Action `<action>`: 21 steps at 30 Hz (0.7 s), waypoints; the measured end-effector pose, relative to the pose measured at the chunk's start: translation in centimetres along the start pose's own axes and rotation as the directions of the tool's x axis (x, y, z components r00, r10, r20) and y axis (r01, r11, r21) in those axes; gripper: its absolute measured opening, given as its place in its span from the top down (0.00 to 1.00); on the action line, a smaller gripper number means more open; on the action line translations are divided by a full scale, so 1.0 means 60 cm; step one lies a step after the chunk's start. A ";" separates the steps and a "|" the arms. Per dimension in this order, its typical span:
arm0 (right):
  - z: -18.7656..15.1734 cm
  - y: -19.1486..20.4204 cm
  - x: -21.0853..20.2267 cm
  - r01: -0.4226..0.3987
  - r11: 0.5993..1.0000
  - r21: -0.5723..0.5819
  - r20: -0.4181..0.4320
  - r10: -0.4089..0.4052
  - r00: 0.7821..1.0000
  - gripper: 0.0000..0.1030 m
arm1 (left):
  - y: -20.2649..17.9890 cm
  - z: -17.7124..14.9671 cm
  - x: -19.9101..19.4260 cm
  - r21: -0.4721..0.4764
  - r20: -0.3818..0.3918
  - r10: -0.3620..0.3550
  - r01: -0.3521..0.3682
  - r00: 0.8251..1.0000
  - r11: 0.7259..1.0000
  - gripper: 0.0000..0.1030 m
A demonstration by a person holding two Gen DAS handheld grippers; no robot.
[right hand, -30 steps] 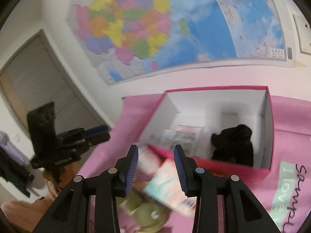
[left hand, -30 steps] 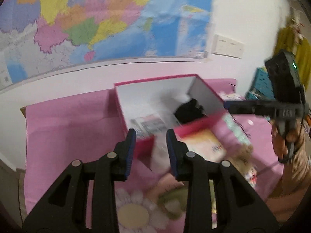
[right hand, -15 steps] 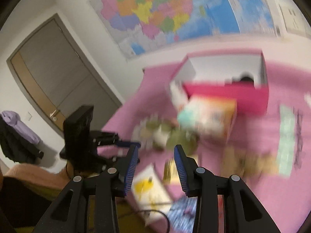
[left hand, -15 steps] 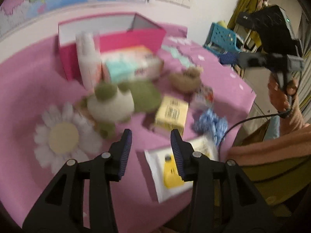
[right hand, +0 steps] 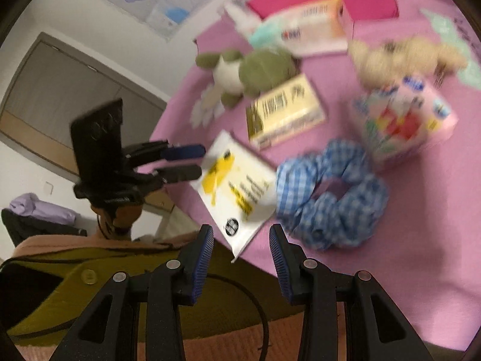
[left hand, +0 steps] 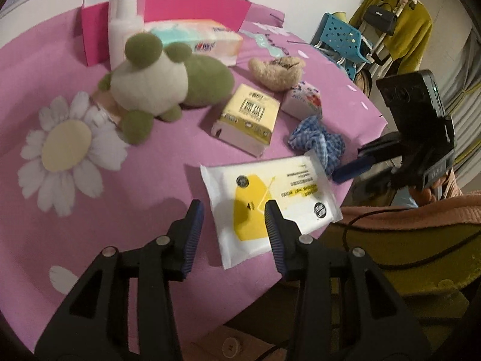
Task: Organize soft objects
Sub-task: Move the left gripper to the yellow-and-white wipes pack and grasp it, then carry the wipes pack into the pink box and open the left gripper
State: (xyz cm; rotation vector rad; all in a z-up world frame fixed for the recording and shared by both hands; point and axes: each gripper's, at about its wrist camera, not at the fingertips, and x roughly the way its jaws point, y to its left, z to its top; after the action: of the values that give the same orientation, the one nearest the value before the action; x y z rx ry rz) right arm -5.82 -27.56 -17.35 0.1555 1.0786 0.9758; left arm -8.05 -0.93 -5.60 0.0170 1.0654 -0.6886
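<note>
— Hovering over the near edge of the pink tablecloth [left hand: 126, 204], the left gripper [left hand: 234, 210] has its jaws parted and nothing between them. Its tips frame the white-and-yellow wet-wipe pack [left hand: 270, 201], which lies flat below; whether the right-hand tip touches the pack I cannot tell.

— And the other one?

— Right gripper [right hand: 240, 236] is also spread and empty, held over the table edge. From its view the corner of the same wet-wipe pack [right hand: 237, 180] sits just beyond the tips, and the blue gingham scrunchie [right hand: 330, 192] lies just beside the pack, touching or nearly so. That frame is blurred.

— Where are the soft things?

— Green-and-cream frog plush [left hand: 159, 81] lies mid-table, one foot on the printed daisy [left hand: 66, 144]. Tan teddy bear [left hand: 276, 70] is to its right, near a small pink printed tissue pack [left hand: 302, 100]. A yellow tissue pack [left hand: 249, 118] sits between frog and scrunchie [left hand: 315, 144].

— Background?

— Magenta box [left hand: 192, 9] at the far side, open top; a white pump bottle [left hand: 123, 36] and an orange-and-teal tissue box [left hand: 198, 40] stand against its front. A blue perforated basket [left hand: 342, 39] and a yellow garment on a rack [left hand: 399, 24] stand beyond the table.
</note>
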 end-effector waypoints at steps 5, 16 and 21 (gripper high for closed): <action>0.016 0.014 0.022 0.024 1.000 -0.021 0.027 -0.023 0.999 0.61 | 0.003 -0.007 0.010 -0.019 -0.024 -0.050 0.050 0.998 0.999 0.54; 0.061 0.025 0.041 0.131 0.989 -0.066 0.153 -0.119 0.981 0.70 | 0.021 -0.006 0.001 -0.094 0.004 -0.069 0.069 0.998 0.993 0.51; 0.072 0.041 0.048 0.153 0.982 -0.107 0.189 -0.131 0.973 0.83 | 0.032 -0.006 -0.007 -0.138 0.037 -0.054 0.058 0.998 0.989 0.51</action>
State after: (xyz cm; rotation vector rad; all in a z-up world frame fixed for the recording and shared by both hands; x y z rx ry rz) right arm -3.53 -22.52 -15.78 0.0652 0.8488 0.8772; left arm -7.44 0.93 -6.06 -0.1446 1.0832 -0.6616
